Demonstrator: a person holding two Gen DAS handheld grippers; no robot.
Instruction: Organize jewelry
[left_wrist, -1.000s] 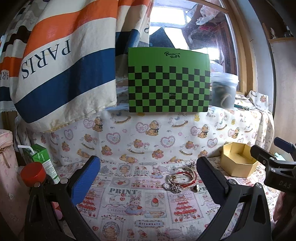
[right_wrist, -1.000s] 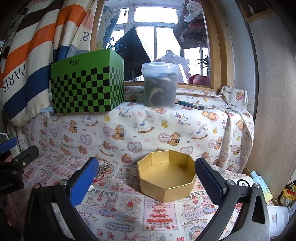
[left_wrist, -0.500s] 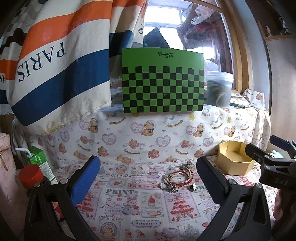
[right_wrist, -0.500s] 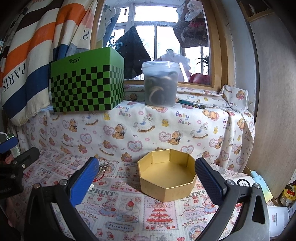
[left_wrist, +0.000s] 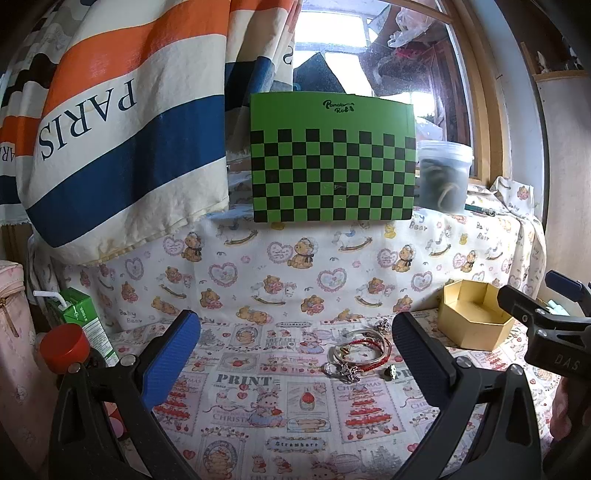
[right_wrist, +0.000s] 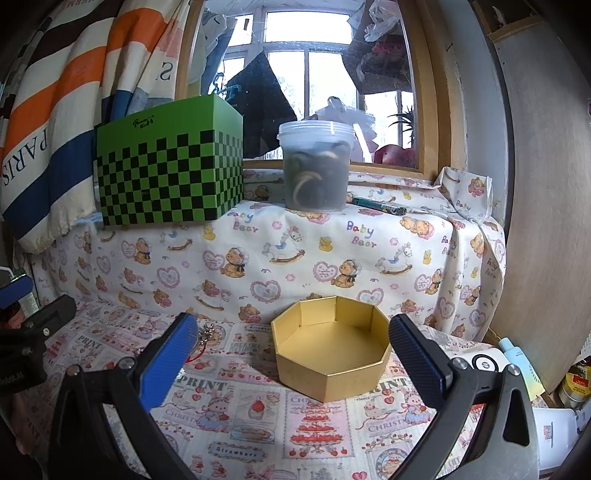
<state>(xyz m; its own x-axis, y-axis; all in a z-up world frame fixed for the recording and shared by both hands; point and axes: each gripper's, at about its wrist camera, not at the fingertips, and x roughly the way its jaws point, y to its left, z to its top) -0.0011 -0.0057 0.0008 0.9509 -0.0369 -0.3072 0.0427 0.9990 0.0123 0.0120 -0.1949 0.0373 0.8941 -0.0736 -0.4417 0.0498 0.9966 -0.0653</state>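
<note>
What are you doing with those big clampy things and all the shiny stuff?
A person holds a gripper in each hand to tidy jewelry. The left gripper is open, pointed toward the bracelets and a small ring lying on the printed cloth. The right gripper is open too, facing the gold box, which has nothing in it. Nothing is picked up yet.

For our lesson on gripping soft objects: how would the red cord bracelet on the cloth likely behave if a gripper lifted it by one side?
The red cord bracelet looks thin and string-like, so it would probably sag and dangle rather than hold its loop. It lies overlapping the clear bangles, so it may drag or snag them. It seems light, so a narrow pinch should suffice.
</note>
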